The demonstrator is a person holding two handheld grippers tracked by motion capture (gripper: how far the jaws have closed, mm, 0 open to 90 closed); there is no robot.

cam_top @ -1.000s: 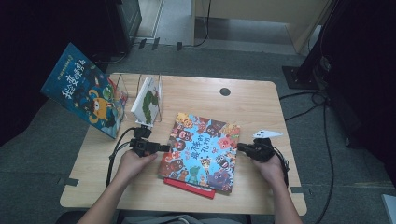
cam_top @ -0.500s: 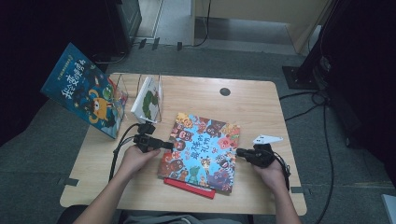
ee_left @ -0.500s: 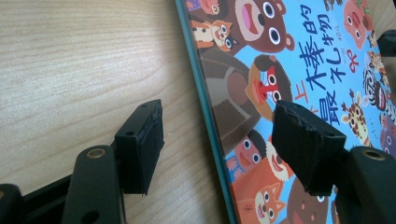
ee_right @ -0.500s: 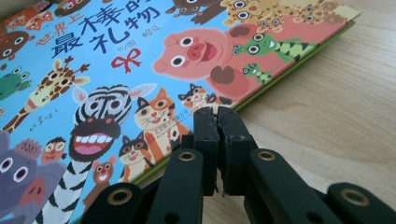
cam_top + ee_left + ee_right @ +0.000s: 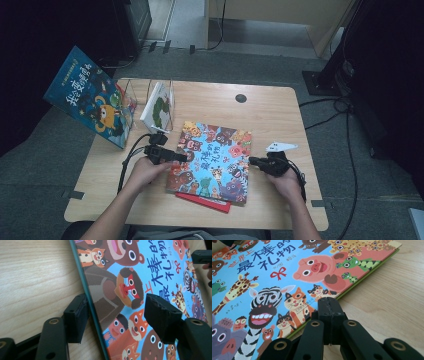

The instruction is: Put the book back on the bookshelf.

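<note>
I have the large blue picture book with cartoon animals on its cover (image 5: 212,161) lying flat near the middle of the wooden table (image 5: 270,115), toward the near edge, stacked on a thin red book (image 5: 202,202) whose edge shows beneath it.

Left tool (image 5: 116,315): jaws apart, straddling the book's left edge, one jaw on the table side and one over the cover. No clamping yet.

Right tool (image 5: 329,307): jaws together, tips at the book's right edge; I cannot tell whether they pinch the cover or merely rest against it.

Status, as I judge it: both tools are positioned at opposite edges, but the book is not lifted. Remaining: close the left tool, raise the book, and presumably place it by the clear wire rack (image 5: 150,100) at the far-left corner, where a white book (image 5: 157,105) stands.

Legible cover text in the right gripper view: "世界上最棒的礼物".
</note>
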